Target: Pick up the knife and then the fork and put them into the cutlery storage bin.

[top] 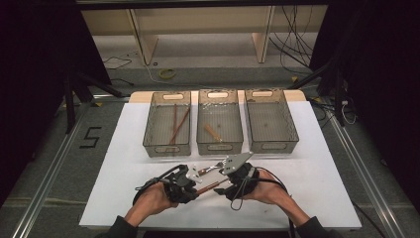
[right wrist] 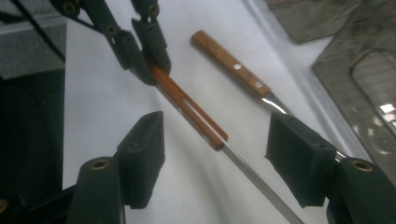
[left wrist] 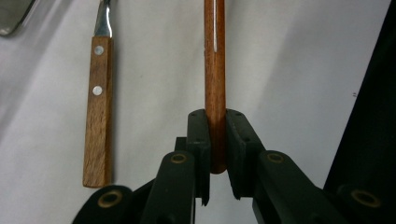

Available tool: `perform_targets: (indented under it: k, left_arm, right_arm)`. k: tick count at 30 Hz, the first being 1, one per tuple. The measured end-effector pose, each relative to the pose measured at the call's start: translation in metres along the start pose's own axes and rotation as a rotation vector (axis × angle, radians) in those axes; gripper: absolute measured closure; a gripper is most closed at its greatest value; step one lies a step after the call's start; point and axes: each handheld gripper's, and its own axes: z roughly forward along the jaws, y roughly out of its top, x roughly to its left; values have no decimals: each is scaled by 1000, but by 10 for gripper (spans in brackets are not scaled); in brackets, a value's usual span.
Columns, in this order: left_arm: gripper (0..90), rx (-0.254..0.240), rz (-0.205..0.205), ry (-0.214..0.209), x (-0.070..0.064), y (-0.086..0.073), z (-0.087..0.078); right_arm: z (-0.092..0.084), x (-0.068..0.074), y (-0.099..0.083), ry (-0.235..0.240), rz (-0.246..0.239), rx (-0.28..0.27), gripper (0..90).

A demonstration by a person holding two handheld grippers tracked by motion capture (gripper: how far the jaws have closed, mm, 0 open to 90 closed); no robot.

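My left gripper is shut on the end of a red-brown handle of a utensil, held just above the white table near its front middle. The utensil's thin metal shaft runs between the jaws of my right gripper, which stand open on either side without touching it. The left gripper faces mine from the far end of the handle. A second utensil with a riveted light-wood handle lies on the table beside it.
Three see-through grey bins stand in a row behind the hands. The left bin holds long brown sticks, the middle bin a short wooden piece, and the right bin looks bare. The white table top stretches to either side.
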Motion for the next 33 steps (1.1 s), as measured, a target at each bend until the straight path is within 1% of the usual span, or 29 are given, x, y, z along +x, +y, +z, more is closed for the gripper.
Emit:
perform_targets:
  k: [1,2,3,4,5,7,8,11,12,13,15,16,19,25,27,28,29,30,31,33]
  left_arm:
    - [808,0,6,-3,-2,1,0]
    - [808,-6,11,-8,-4,2,-1]
    - [808,-5,21,-10,-6,3,-1]
    - [808,-6,26,-13,-7,3,-1]
    - [807,-6,32,-14,-7,4,-1]
    - [807,-7,40,-14,-8,4,0]
    - [807,-5,44,-21,-8,5,0]
    - [807,-1,59,-18,-8,5,-1]
    - [807,-8,69,-18,-9,5,-1]
    - [807,-10,79,-32,-9,6,-2]
    - [807,-7,85,-27,-11,6,-2]
    - [807,-6,88,-34,-11,7,-2]
    - [807,-10,93,-39,-11,7,-1]
    - [806,-4,126,-47,-10,8,-3]
    - [806,-1,135,-57,-11,8,-3]
    - [806,-1,140,-58,-11,7,-3]
    - [806,-2,141,-60,-11,7,-3]
    - [806,2,154,-64,-11,7,-3]
    - [805,8,165,-63,-12,7,-3]
    - [803,9,180,-66,-11,7,-4]
  right_arm:
    - [3,1,1,6,-14,20,383]
    - [4,2,1,4,-27,28,391]
    - [6,3,1,15,-31,44,405]
    - [7,3,1,23,-40,51,415]
    - [9,3,1,19,-59,55,425]
    - [11,5,1,25,-72,83,447]
    - [11,6,1,28,-75,88,454]
    - [13,9,1,33,-93,107,485]
    - [14,9,1,29,-103,106,499]
    - [15,10,1,30,-102,113,511]
    - [15,10,0,35,-114,119,536]
    - [16,10,0,33,-120,122,550]
    - [16,11,0,48,-118,131,589]
    - [18,13,-1,72,-130,151,682]
    - [18,13,-1,80,-137,151,701]
    - [18,13,-2,90,-146,152,709]
    - [18,13,-2,90,-153,153,717]
    - [18,13,-2,93,-161,154,725]
    - [18,14,-3,109,-170,157,734]
    - [18,15,-3,114,-183,157,748]
